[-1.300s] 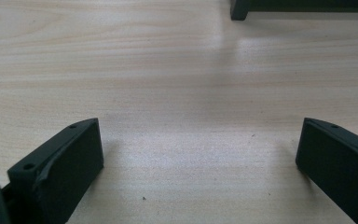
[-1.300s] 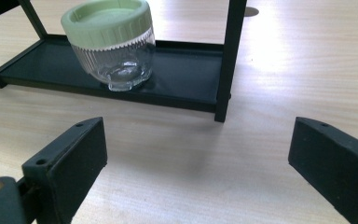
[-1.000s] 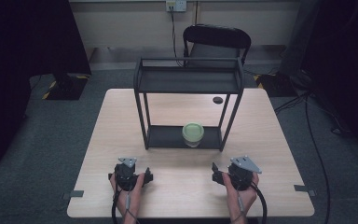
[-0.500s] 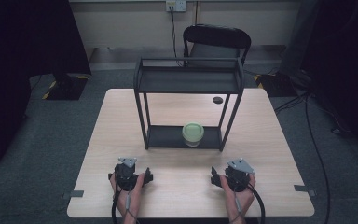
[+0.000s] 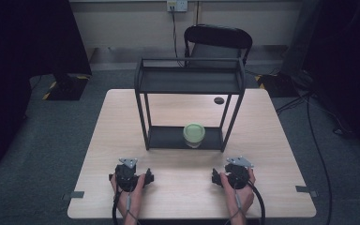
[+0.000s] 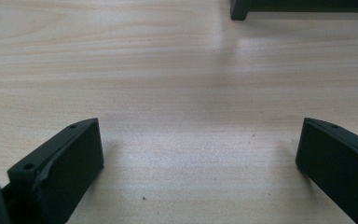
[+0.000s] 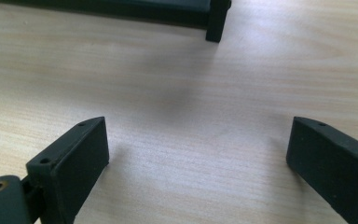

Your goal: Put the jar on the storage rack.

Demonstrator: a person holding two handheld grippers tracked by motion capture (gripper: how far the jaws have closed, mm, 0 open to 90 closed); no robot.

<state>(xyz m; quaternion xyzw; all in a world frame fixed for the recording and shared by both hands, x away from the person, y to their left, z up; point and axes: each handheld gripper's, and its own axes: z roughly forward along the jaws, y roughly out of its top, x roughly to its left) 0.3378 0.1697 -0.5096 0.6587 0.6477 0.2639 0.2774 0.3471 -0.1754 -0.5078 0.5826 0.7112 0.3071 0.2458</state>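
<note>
Low in the high view, the left gripper (image 5: 130, 176) and the right gripper (image 5: 234, 176) are resting on the table (image 5: 272, 140), both with jaws spread wide and holding nothing. The green-lidded cup (image 5: 194, 135) is sitting at the frame's centre, on the lower shelf of the black rack (image 5: 189, 80), toward its right end. The likely step is reaching for it: the right gripper should probably be going in low between the front posts, squaring its jaws around the cup without bumping the frame.

Both hands down low, left gripper (image 5: 130, 176) around 7 o'clock, right gripper (image 5: 234, 174) around 5 o'clock. Jaws wide apart on both, pointing toward 12, nothing between them.
</note>
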